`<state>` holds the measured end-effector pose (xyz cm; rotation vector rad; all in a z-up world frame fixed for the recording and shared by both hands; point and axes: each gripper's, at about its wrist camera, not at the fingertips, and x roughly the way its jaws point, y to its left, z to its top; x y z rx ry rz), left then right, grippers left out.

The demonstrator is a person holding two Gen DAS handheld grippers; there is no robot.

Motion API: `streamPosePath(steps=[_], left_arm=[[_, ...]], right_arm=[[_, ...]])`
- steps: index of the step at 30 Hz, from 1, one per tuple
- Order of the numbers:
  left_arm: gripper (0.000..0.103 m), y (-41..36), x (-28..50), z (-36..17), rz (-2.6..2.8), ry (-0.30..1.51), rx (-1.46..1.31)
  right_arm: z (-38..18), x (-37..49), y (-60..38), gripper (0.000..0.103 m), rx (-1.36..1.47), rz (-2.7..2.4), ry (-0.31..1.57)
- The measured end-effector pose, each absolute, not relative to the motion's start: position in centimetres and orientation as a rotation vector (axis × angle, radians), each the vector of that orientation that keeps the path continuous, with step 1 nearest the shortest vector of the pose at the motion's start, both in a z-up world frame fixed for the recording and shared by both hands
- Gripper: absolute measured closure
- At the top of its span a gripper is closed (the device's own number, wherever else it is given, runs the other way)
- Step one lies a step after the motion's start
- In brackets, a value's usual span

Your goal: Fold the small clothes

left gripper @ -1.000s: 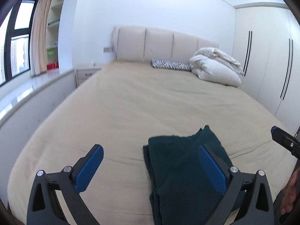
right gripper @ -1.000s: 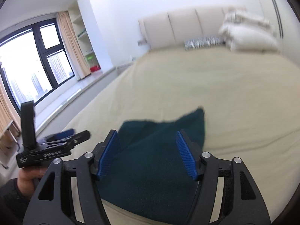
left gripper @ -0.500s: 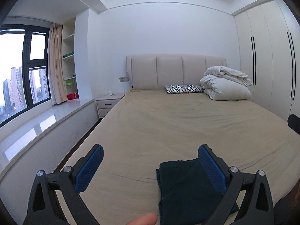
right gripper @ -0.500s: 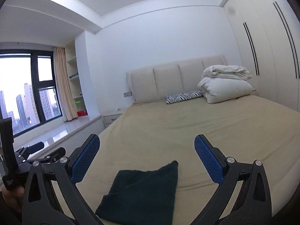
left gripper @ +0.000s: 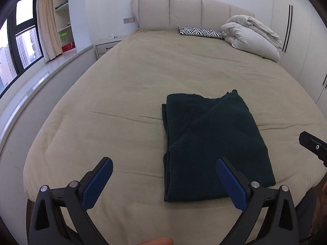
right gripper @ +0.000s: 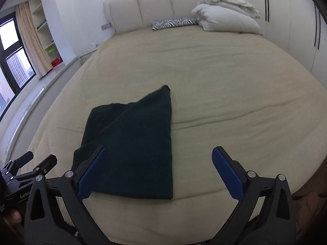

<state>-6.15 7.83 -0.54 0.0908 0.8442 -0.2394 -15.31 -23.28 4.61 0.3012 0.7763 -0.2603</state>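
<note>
Left wrist view
My left gripper (left gripper: 164,181): both blue-padded fingers spread wide, nothing between them, held above the near edge of the bed (left gripper: 126,85).
Dark green garment (left gripper: 210,145): folded into a rough rectangle, lying flat on the beige sheet near the foot of the bed, a little right of my gripper's centre line; my right finger overlaps its near right corner in the picture, and I cannot tell whether it touches.
Garment's layers: stacked edges show along its left side, and a diagonal fold line runs across the top.
My right gripper (left gripper: 312,148): only a black tip shows at the right edge, beside the garment; its state cannot be judged from here.
Far end of the bed: zebra-print pillow (left gripper: 201,31) against the padded headboard (left gripper: 184,10), with a bundled white duvet (left gripper: 251,34) just to its right.

Right wrist view
My right gripper (right gripper: 158,170): fingers wide apart and empty.
Dark green garment (right gripper: 134,149): on the sheet, left of centre, its far corner pointing toward the headboard; my left finger stands in front of its near left edge.
My left gripper (right gripper: 30,164): at the lower left, apart from the garment, fingers parted.
Window (right gripper: 14,57): on the left wall, with a curtain (right gripper: 32,38) beside it.
</note>
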Motion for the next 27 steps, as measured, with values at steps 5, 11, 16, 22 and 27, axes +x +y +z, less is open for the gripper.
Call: streamPosePath(steps=[5,11,16,22,27], left_arm=[[0.000,8.2,-5.7,-0.9,-0.239,0.874,0.085],[0.000,8.4,-5.4,-1.4,-0.241,0.892,0.086],[0.000,8.6,-5.2,-1.6,-0.240,0.899,0.082],[0.000,8.6,-5.2,-1.9,-0.239,0.907,0.082],[0.000,8.4,-5.3,-2.1,-0.240,0.909,0.087]], right_arm=[[2.8,-15.0,-22.3,0.000,0.267,-0.281,0.793],[2.7,-14.4,-21.3,0.000,0.236,-0.249,0.795],[3.1,-14.7,-20.8,0.000,0.229,-0.240,0.808],[2.9,-14.6,-20.5,0.000,0.222,-0.236,0.817],[2.9,-14.4,-20.1,0.000,0.215,-0.226,0.820]])
